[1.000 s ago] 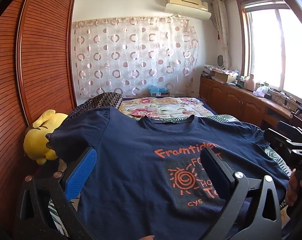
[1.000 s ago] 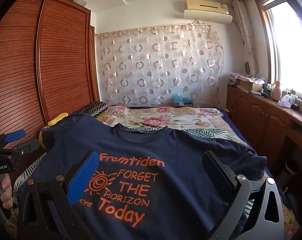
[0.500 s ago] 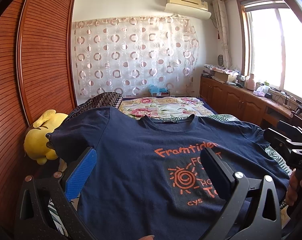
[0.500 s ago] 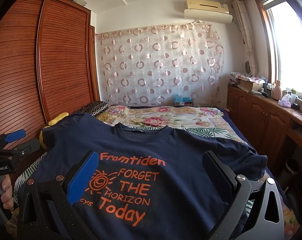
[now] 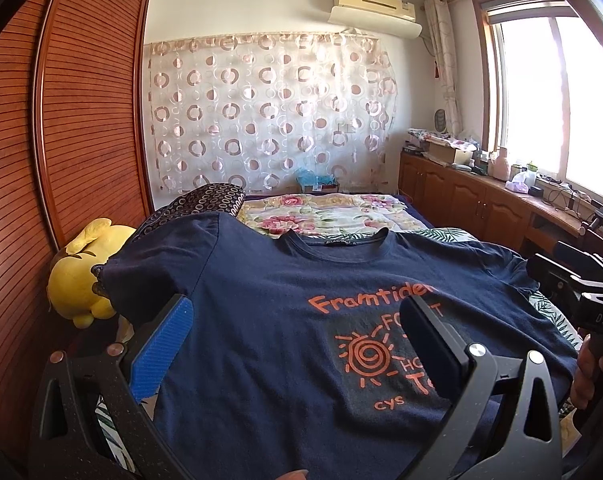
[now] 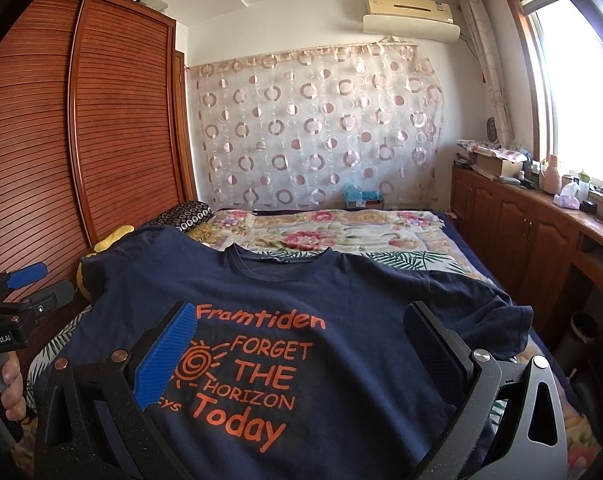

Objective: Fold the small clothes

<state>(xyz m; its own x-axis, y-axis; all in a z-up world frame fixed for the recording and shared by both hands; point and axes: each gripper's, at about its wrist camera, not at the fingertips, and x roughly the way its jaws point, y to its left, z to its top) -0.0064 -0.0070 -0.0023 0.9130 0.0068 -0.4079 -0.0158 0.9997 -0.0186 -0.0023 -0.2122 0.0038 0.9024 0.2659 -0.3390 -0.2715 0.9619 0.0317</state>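
A navy T-shirt (image 5: 269,320) with orange print lies spread flat, front up, collar away from me, on the bed; it also shows in the right wrist view (image 6: 341,304). My left gripper (image 5: 297,312) is open and empty, hovering above the shirt's left half. My right gripper (image 6: 301,316) is open and empty above the shirt's printed middle. The right gripper's body shows at the right edge of the left wrist view (image 5: 581,292), and the left gripper's body at the left edge of the right wrist view (image 6: 17,304).
The bed (image 6: 341,232) carries a floral quilt. A yellow plush toy (image 5: 81,276) and a dark patterned pillow (image 5: 205,200) lie at the left by the wooden wardrobe (image 5: 61,140). Wooden cabinets (image 6: 521,220) with clutter run under the window on the right.
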